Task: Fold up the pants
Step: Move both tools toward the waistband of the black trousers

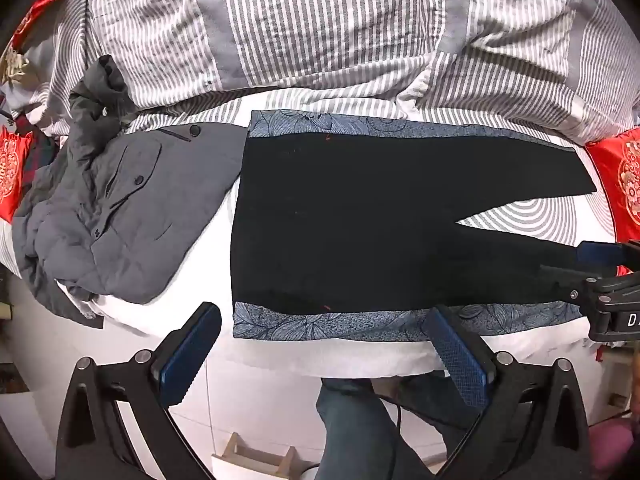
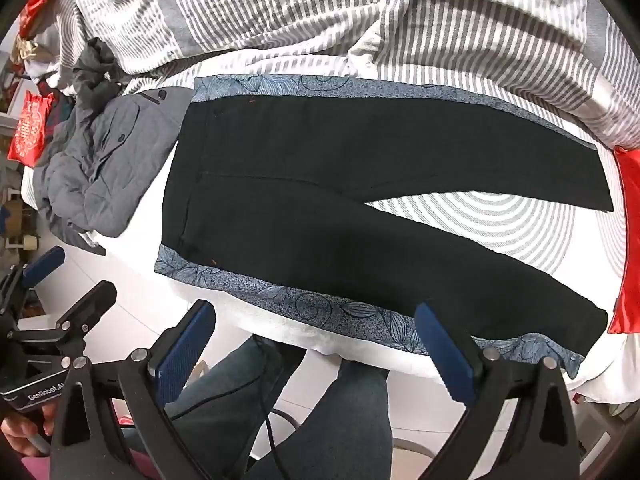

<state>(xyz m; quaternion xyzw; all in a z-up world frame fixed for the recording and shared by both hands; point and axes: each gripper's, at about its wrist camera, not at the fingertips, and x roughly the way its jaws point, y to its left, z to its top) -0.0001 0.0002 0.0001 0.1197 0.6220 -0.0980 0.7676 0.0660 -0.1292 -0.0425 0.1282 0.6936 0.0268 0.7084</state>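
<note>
Your left gripper [image 1: 320,354] hangs at the bottom of its frame with jaws spread wide and nothing between them; your right gripper [image 2: 316,346] is likewise wide apart and empty. Just beyond both, the black pants [image 1: 360,220] lie flat on a blue patterned cloth [image 1: 304,326] across the bed [image 1: 320,32], a grey jacket [image 1: 120,208] to their left.
</note>
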